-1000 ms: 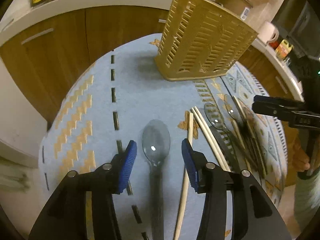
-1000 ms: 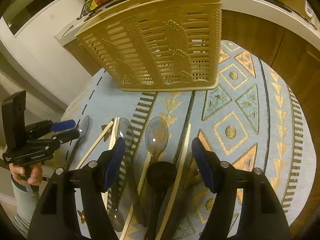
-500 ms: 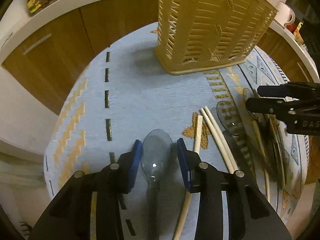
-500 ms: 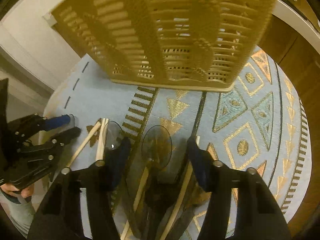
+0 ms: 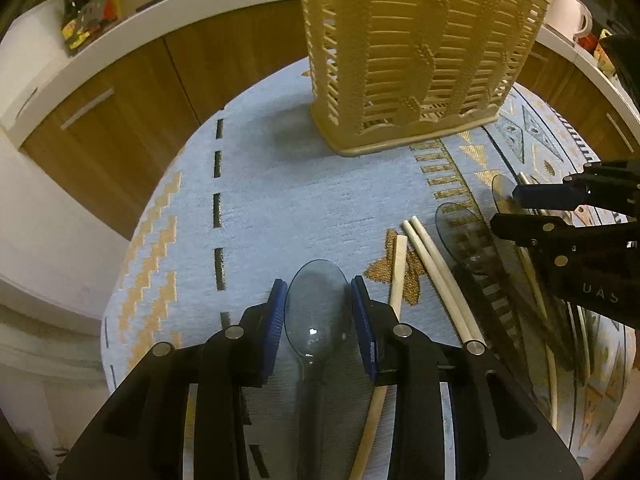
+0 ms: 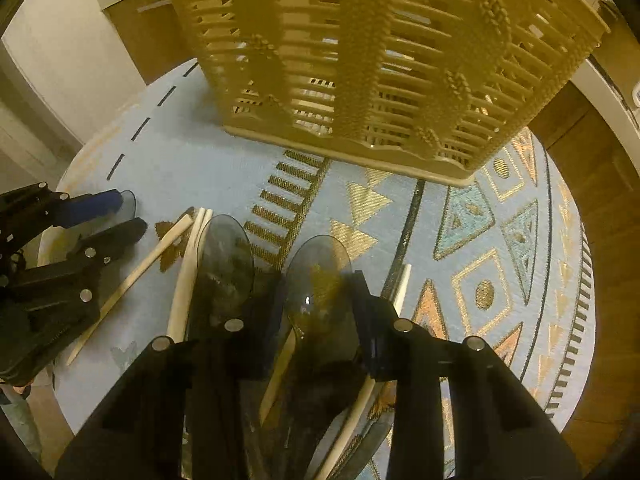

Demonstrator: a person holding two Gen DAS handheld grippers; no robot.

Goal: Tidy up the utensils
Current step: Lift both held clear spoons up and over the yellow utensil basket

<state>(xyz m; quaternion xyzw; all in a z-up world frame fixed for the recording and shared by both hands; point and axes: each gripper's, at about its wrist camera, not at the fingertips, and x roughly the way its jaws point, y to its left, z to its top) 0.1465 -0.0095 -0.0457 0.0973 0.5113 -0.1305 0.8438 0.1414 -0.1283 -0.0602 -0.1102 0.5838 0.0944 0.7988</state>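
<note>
Partial white lettering "UAS" legible on the black body of the right gripper [image 5: 548, 210], left wrist view; remaining characters cut off. Packaging on the shelf [image 5: 86, 16] at upper left printed, but too blurred to read. No legible text, numbers or signs in the right wrist view.

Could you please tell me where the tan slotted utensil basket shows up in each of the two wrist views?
Left wrist: the basket stands upright at top centre-right, beyond the left gripper.
Right wrist: the basket fills the top.
Shared landmark: the pair of pale chopsticks.
</note>
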